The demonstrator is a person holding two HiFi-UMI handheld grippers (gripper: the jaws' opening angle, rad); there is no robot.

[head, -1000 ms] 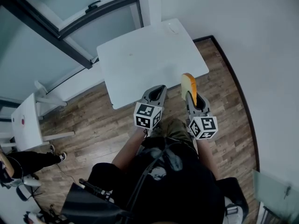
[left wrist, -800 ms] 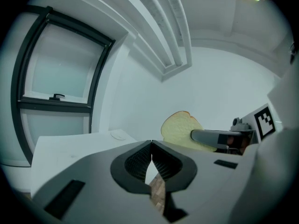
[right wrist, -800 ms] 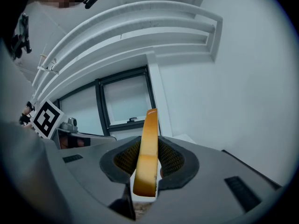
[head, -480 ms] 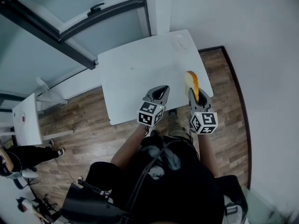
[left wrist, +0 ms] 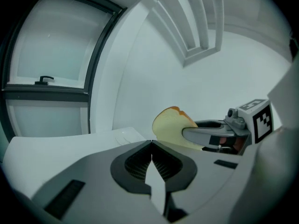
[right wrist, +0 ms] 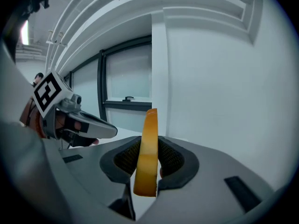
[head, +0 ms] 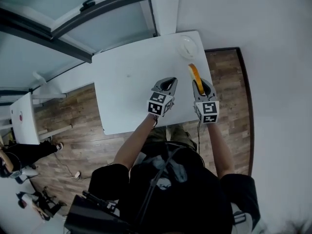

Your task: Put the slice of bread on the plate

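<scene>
Spotter: jaws on the left gripper are sitting together, empty, while it is hovering over the table. The plate is waiting at the far corner.

Handler: the slice of bread is standing on edge, its lower part clamped in the right gripper, near the plate. Probably light, soft and crushable, so I'm favouring a gentle pinch by the crust.

Left gripper: jaws closed tip to tip with nothing between them, pointing away from the body.
Right gripper: just right of the left, jaws clamped on a slice of bread standing on edge.
Arms: left forearm and right forearm reach forward, elbows seemingly bent.
</scene>
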